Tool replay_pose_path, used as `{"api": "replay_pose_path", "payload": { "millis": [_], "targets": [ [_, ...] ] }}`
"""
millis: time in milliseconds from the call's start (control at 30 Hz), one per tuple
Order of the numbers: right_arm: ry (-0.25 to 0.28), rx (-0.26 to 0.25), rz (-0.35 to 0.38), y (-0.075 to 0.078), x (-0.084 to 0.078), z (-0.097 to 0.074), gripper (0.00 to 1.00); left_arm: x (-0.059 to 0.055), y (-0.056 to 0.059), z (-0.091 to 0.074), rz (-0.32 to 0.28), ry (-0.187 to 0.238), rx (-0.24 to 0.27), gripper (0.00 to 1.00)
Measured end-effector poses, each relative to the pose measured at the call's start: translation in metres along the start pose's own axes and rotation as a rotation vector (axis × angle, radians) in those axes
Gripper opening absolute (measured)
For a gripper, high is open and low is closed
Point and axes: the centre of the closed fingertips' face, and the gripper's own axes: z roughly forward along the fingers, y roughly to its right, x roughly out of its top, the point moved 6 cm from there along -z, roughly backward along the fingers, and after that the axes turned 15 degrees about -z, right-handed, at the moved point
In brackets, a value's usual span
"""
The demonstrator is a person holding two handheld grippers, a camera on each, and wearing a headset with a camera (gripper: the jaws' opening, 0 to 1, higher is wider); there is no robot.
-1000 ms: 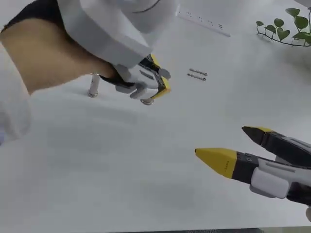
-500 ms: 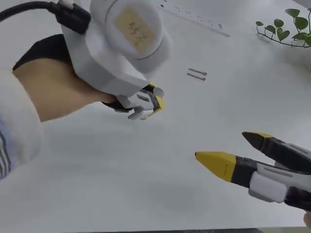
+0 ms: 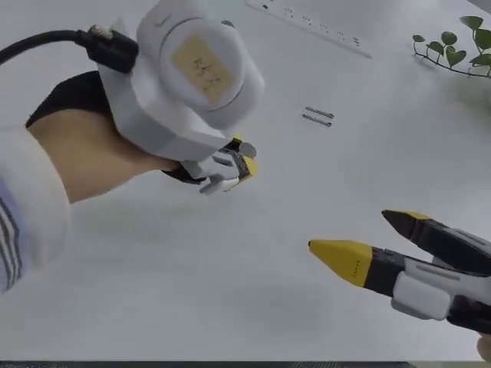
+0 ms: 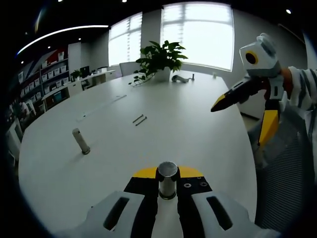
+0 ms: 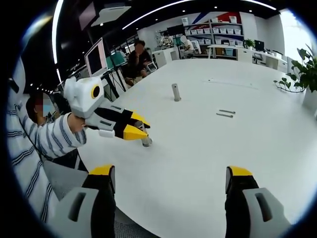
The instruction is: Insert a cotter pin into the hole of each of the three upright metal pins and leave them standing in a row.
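Firmly clamped: one metal pin in the left gripper, right gripper idle

In the left gripper view, the left gripper [image 4: 168, 184] is seen closed on an upright metal pin [image 4: 167, 171], taken just below its round top. In the right gripper view the base of that pin appears to rest on the white table [image 5: 208, 148]. A second metal pin [image 4: 80, 141] is seen standing free at about 10 o'clock from it, well apart. Two cotter pins [image 4: 139, 119] are laid flat side by side at about 11 o'clock, farther out.

The right gripper [image 3: 350, 230] is held with its jaws wide apart and nothing between them, above bare table at about 4 o'clock from the left gripper in the head view.

The metal pins are judged stiff, smooth and easily toppled, so a steadying grip high on the shaft is advised. The cotter pins are judged light, thin and springy. Each is probably best pinched at one end, so that the other end is left free for the hole.
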Motion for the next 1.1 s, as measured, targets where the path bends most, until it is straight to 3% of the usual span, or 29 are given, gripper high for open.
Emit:
{"api": "replay_pose_path", "payload": {
  "millis": [567,1100],
  "targets": [
    [0.0,0.009,-0.002,-0.002,0.0,0.003,0.9,-0.016,0.004,0.008,0.021,-0.006,-0.005,0.09],
    [-0.003,0.01,0.009,-0.001,-0.001,0.004,0.9,-0.022,0.009,0.007,0.032,0.049,-0.015,0.1]
  ]
}}
